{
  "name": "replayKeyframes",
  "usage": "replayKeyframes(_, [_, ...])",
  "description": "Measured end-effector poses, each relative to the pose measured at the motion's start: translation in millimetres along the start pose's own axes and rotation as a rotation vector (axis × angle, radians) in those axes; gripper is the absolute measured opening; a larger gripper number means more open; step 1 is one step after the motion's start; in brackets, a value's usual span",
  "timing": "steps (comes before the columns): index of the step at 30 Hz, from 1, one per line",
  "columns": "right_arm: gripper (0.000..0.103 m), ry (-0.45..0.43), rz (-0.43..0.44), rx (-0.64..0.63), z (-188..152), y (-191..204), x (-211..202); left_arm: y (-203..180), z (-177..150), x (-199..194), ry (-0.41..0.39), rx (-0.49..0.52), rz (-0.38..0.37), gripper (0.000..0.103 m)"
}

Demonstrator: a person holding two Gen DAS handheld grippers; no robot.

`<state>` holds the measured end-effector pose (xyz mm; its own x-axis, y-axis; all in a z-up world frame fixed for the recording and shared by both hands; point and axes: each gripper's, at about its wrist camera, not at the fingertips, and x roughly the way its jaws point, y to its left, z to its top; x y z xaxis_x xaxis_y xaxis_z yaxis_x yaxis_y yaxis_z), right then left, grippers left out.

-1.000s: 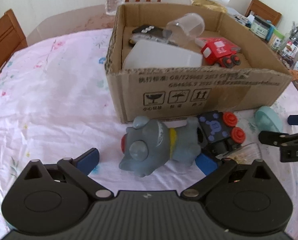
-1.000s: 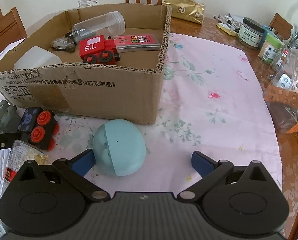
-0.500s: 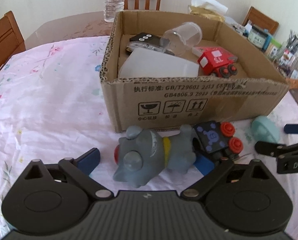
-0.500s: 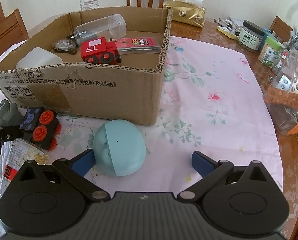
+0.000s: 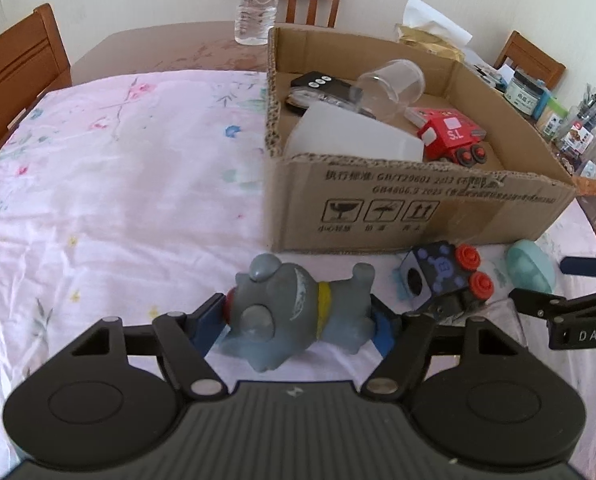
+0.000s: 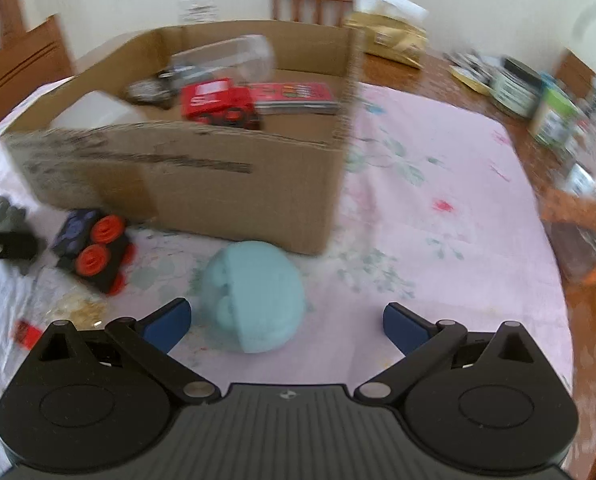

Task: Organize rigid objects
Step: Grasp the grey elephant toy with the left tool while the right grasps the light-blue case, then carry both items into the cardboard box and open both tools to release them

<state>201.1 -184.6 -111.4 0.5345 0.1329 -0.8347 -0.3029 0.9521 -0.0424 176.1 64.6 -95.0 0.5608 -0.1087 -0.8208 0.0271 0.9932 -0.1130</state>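
Our left hand-held gripper point(image 5: 300, 322) clamps the grey toy point(image 5: 298, 312) end-to-end; it may pivot out. Our right hand-held gripper point(image 6: 285, 322) gapes, empty.

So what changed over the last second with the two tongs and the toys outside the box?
The left tongs closed from wide open onto the grey toy, their blue pads now against both its ends. The right tongs stayed open behind the teal dome, the view now blurred by motion. The cardboard box and the black wheeled toy kept their places.
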Motion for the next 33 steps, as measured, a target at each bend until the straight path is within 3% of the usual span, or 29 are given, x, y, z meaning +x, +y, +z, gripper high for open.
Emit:
replayKeyframes(3, [0.100,-0.018,0.043,-0.056,1.6,8.1,0.4,-1.6,0.5,0.5,0.003,0.009,0.010,0.074])
replayKeyframes(13, [0.059,-0.051,0.078,-0.107,8.2,10.3,-5.9,-4.4,-0.1,1.1,0.000,0.004,0.027,0.073])
replayKeyframes(25, [0.058,-0.053,0.068,-0.133,8.4,11.0,-4.7,-3.2,4.0,3.0,0.002,-0.022,0.020,0.072])
replayKeyframes(33, [0.058,-0.033,0.040,-0.141,7.5,10.2,-9.6,-4.2,7.4,-3.7,0.009,0.024,0.013,0.071])
